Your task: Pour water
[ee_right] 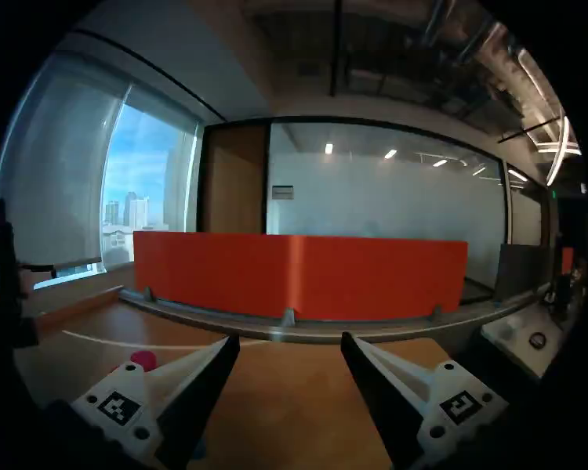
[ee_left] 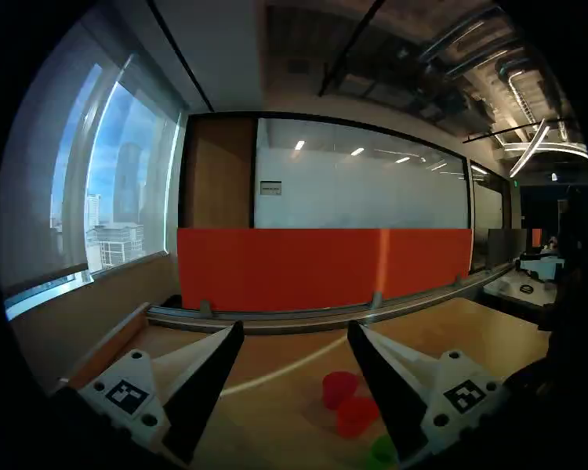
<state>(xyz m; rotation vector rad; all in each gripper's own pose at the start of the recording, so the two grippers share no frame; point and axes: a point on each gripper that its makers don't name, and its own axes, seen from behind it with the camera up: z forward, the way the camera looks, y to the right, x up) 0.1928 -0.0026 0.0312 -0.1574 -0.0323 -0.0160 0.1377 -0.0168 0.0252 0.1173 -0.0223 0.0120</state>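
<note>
In the left gripper view my left gripper (ee_left: 294, 333) stands open above the wooden desk (ee_left: 466, 329), nothing between its fingers. Below it, near its right finger, two red cups (ee_left: 340, 387) (ee_left: 357, 414) stand close together, and a green cup (ee_left: 384, 450) peeks out at the lower edge. In the right gripper view my right gripper (ee_right: 288, 343) is open and empty over the desk (ee_right: 294, 399). A pink-red cup (ee_right: 143, 360) shows just behind its left finger. No water vessel can be made out.
An orange divider panel (ee_left: 325, 266) runs along the desk's far edge, with a glass wall behind it. A window lies to the left. Another desk (ee_left: 529, 286) with small objects stands at the right.
</note>
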